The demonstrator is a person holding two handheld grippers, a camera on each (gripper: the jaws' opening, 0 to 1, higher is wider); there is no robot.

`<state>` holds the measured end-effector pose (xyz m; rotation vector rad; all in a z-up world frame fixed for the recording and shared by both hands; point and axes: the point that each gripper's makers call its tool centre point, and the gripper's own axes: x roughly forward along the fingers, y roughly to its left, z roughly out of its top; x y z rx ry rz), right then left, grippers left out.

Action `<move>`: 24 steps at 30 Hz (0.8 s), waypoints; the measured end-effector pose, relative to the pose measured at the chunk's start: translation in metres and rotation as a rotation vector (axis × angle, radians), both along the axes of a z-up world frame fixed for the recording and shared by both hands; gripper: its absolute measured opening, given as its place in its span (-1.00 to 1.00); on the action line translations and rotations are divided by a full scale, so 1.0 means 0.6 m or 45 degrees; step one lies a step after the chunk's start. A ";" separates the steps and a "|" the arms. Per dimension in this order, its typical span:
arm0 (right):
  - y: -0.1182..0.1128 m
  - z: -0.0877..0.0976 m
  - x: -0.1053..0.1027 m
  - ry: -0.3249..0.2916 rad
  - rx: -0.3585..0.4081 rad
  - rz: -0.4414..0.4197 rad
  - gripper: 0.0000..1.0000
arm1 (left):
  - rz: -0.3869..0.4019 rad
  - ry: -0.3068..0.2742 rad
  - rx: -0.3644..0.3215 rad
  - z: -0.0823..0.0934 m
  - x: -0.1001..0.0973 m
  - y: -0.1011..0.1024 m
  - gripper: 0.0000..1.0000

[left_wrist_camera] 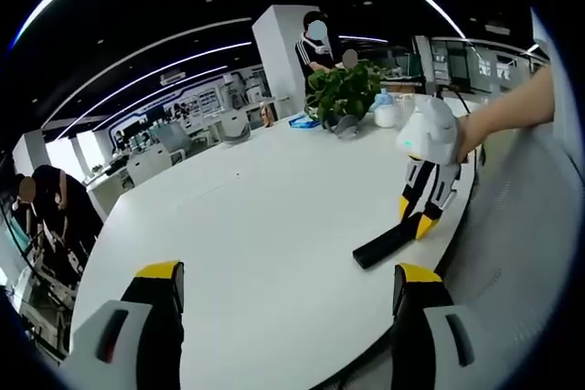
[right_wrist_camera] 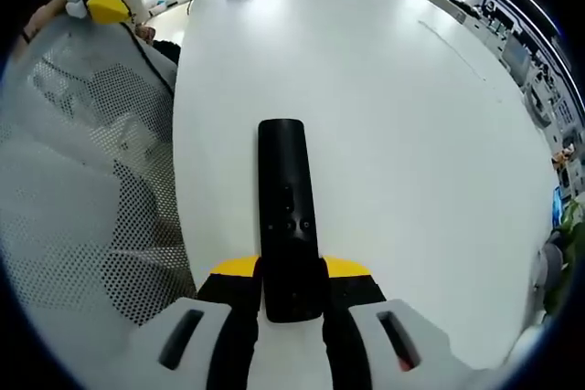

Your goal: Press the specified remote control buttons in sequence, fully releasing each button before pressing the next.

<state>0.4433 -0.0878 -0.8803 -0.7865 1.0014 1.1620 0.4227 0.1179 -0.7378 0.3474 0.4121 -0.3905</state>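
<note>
A slim black remote control (right_wrist_camera: 285,207) lies on the white table (right_wrist_camera: 402,134) close to its curved edge, buttons facing up. My right gripper (right_wrist_camera: 291,268) is shut on the remote's near end, a yellow-tipped jaw pressed against each long side. In the left gripper view the same remote (left_wrist_camera: 386,244) points away from the right gripper (left_wrist_camera: 420,215), which a person's hand holds from the right. My left gripper (left_wrist_camera: 288,273) hovers open above bare table, well short of the remote. One yellow tip of the left gripper (right_wrist_camera: 108,5) shows at the right gripper view's upper left.
A potted green plant (left_wrist_camera: 343,89), a white jar (left_wrist_camera: 386,114) and a blue object (left_wrist_camera: 303,121) stand at the table's far side. People stand beyond it and at the left. A mesh chair back (right_wrist_camera: 82,180) sits beside the table edge.
</note>
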 end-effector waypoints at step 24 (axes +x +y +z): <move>-0.018 0.000 0.070 -0.014 -0.057 0.049 -0.51 | -0.019 -0.005 -0.009 0.002 -0.002 -0.006 0.85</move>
